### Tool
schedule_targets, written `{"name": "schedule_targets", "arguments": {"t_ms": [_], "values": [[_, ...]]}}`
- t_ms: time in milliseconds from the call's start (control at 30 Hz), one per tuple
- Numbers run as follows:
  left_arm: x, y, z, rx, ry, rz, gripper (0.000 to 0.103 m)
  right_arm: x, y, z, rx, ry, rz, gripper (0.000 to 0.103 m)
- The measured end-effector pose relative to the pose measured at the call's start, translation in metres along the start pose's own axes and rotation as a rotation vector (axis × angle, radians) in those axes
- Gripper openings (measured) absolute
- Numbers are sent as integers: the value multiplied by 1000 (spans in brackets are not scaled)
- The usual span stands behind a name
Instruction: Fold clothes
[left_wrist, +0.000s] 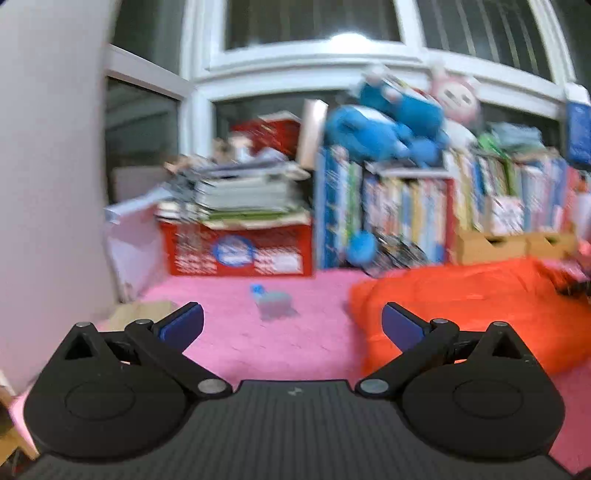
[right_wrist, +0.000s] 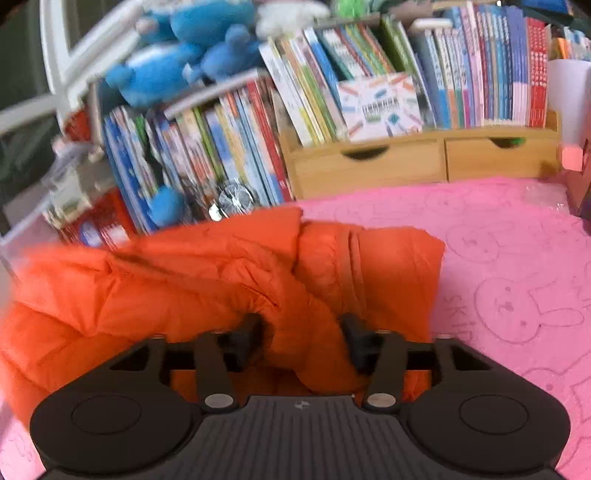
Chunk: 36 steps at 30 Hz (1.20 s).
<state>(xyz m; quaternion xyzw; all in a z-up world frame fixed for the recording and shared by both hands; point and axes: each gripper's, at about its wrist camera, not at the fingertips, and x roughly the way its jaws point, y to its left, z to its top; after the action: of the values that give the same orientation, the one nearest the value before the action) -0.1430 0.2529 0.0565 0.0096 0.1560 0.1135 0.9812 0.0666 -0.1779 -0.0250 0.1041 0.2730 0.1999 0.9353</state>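
Note:
An orange puffer jacket (right_wrist: 184, 280) lies bunched and partly folded on the pink bunny-print mat (right_wrist: 498, 258). My right gripper (right_wrist: 303, 336) sits low over the jacket's near edge. Its jaws stand apart with a ridge of orange fabric bulging between the black fingers (right_wrist: 247, 332), and the pads do not look clamped on it. In the left wrist view the same jacket (left_wrist: 461, 306) lies to the right. My left gripper (left_wrist: 291, 325) hovers above the pink mat (left_wrist: 240, 343), wide open, with nothing between its blue pads (left_wrist: 183, 325).
A small blue-grey toy (left_wrist: 271, 302) lies on the mat ahead of the left gripper. At the mat's far edge stand rows of books (right_wrist: 369, 81), a wooden drawer unit (right_wrist: 406, 162), a red box (left_wrist: 240, 251) under stacked books, and blue plush toys (left_wrist: 388, 122). A pale wall (left_wrist: 48, 166) is at left.

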Motion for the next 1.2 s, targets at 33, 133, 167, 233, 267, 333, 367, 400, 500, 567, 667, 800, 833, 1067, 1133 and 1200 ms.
{"name": "schedule_targets", "arguments": {"t_ms": [33,133,167,233,267,333,367,400,500,567,667,800,833,1067,1133,1200], "values": [[6,-5,-3,4,12,-27,103,-11,-4,-1,-7,-41,32,95],[33,-18,-5,-38,53,-112,103,-39,-16,0,-51,-130,91,102],[44,-20,-5,-60,69,-135,103,-47,-20,2,-71,-150,102,103],[70,-27,-6,-109,113,-166,103,-51,-24,9,-112,-151,97,103],[82,-30,-8,-130,136,-176,103,-53,-26,9,-133,-141,89,103],[103,-37,-13,-150,179,-191,103,-52,-27,7,-162,-121,82,103],[113,-40,-16,-157,201,-196,103,-48,-25,5,-174,-109,80,103],[121,-42,-19,-163,219,-200,103,-45,-24,3,-187,-96,78,103],[139,-48,-27,-196,256,-214,103,-30,-21,-3,-200,-61,65,103],[143,-49,-31,-224,257,-244,95,-14,-23,-6,-156,-36,55,103],[141,-53,-34,-244,273,-296,58,-8,-21,-11,-144,10,62,60],[128,-60,-34,-190,273,-287,25,-7,-15,-20,-145,64,80,20],[123,-60,-33,-193,274,-299,22,-13,-14,-22,-152,72,94,16],[56,-73,-21,-125,247,-533,12,-94,-5,-32,-173,35,228,12],[35,-76,-17,-73,212,-556,15,-122,-3,-32,-175,13,274,13],[25,-80,-16,-15,187,-530,29,-138,-1,-32,-212,3,255,17]]}}
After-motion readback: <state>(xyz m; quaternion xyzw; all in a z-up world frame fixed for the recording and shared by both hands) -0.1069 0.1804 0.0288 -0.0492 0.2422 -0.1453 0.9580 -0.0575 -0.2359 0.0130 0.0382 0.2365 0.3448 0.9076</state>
